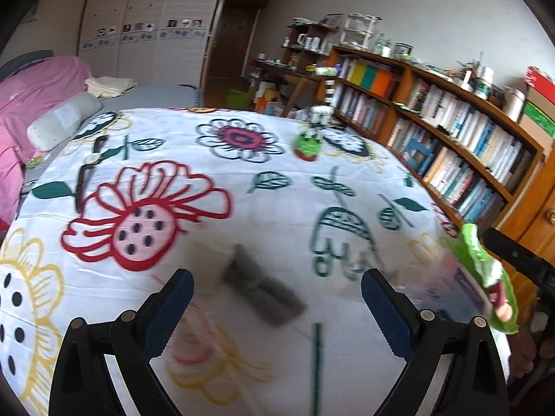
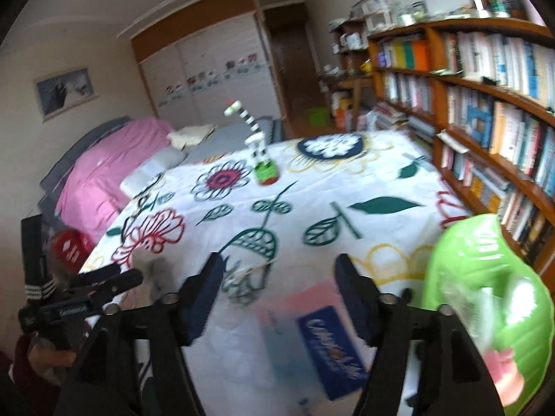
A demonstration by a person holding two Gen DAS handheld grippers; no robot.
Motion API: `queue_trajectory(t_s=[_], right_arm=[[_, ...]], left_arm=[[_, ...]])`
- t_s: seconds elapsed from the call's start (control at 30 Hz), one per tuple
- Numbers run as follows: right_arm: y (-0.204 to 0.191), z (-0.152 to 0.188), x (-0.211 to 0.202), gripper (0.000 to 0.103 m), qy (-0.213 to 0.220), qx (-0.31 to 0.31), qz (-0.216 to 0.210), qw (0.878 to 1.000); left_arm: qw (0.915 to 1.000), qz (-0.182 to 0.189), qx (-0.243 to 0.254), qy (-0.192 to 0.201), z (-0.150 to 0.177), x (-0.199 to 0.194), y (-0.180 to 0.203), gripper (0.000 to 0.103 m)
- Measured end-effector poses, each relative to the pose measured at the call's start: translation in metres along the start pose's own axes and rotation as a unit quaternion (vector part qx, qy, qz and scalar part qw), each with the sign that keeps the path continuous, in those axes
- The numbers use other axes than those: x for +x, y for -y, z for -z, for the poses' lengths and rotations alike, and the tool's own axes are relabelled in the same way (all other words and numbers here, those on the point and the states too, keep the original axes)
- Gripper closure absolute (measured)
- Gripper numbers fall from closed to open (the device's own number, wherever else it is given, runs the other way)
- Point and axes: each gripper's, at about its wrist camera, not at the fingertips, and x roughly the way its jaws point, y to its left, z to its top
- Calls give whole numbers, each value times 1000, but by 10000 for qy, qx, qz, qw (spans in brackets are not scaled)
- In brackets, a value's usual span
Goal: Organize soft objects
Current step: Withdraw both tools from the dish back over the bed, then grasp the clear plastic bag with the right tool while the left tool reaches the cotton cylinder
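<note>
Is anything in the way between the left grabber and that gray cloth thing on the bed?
No. The left gripper is open, and the gray cloth lies just ahead between its fingers on the flowered bedspread, with nothing visible blocking it.

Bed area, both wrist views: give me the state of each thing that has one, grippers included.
left gripper: open, nothing between the fingers.
right gripper: open, nothing between the fingers.
grey cloth: lying flat on the bedspread, blurred.
tissue pack: lying flat on the bedspread.
green bag: at the bed's right edge; support unclear.
zebra toy: upright.
wristwatch: laid out, strap open.
wardrobe doors: shut.
</note>
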Motion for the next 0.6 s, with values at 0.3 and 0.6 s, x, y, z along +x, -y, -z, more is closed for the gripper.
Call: queue_trajectory(t_s=[0.3,0.6], right_arm=[[-43,-6,47,16,-779,-705,-340,9939],[-74,6,110,12,-1930,-1457,67,9703]], left_arm=[[9994,-267,-201,-112,-1,13,-35,4],[9989,-220,-407,-114,-1,17,-51,4]])
